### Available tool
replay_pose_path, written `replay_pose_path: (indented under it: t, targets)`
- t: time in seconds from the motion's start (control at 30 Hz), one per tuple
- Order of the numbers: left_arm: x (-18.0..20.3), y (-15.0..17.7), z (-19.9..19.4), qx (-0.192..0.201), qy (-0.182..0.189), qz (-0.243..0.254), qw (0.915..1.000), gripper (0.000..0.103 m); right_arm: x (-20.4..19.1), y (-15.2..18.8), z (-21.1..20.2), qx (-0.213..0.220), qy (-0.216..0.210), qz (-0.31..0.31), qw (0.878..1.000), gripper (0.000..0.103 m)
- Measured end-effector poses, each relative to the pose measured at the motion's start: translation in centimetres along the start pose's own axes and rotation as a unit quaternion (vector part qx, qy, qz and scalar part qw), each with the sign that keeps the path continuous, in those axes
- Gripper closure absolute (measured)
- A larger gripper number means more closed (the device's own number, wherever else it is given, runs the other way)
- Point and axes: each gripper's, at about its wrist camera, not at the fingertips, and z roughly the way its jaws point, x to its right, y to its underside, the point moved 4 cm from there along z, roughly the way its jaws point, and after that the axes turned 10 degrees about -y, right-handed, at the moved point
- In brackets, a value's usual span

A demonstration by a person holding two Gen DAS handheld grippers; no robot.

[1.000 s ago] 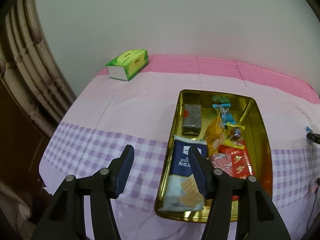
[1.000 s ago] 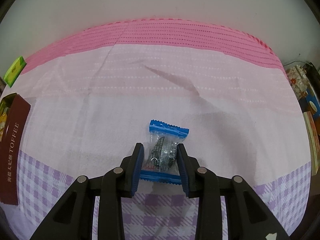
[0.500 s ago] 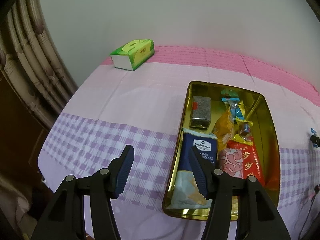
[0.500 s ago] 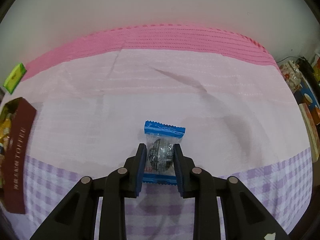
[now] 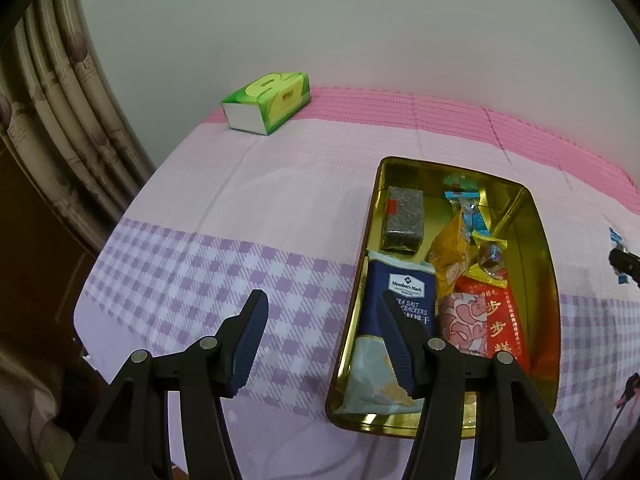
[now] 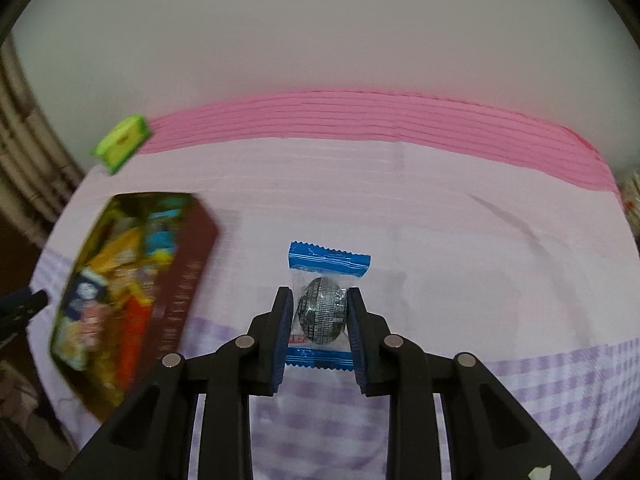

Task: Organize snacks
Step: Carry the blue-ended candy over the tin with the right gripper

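A blue-ended wrapped candy [image 6: 322, 312] is being pinched by the right gripper [image 6: 318, 334] above the tablecloth [image 6: 440, 220], apart from the gold tin [image 5: 540, 264]. The left gripper [image 5: 324, 344] is being held open, empty. The slick wrapper could slip before the tin is reached.

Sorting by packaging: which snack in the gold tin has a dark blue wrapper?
The sea salt crackers packet, at the gold tin's near-left corner; its neighbours are red, orange, pink or grey.

Gold tin [image 5: 538, 240] on pink, lilac-checked cloth [image 5: 240, 216]; green tissue box [image 5: 267, 102] beyond; blue-ended sweet wrapper [image 6: 325, 304].
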Motion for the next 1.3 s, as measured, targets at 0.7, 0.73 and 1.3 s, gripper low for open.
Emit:
replay_pose_path:
  t: [0.7,0.73,1.3]
  targets:
    - [-2.3,-0.2,-0.3,-0.006,-0.030,-0.025,0.9992,0.046,-14.0,0.8,3.2,-0.034,-0.076,-0.086,0.993,0.078]
    - [-2.6,-0.1,-0.3,-0.006,-0.031,-0.027,0.9991,0.046,-14.2,0.9,3.3,-0.036,-0.077,-0.088,0.992,0.078]
    - [-6.9,2.6,0.3,-0.037,-0.057,-0.049,0.9965,0.045,-16.6,2.0,6.7,-0.062,-0.062,-0.110,0.990,0.078]
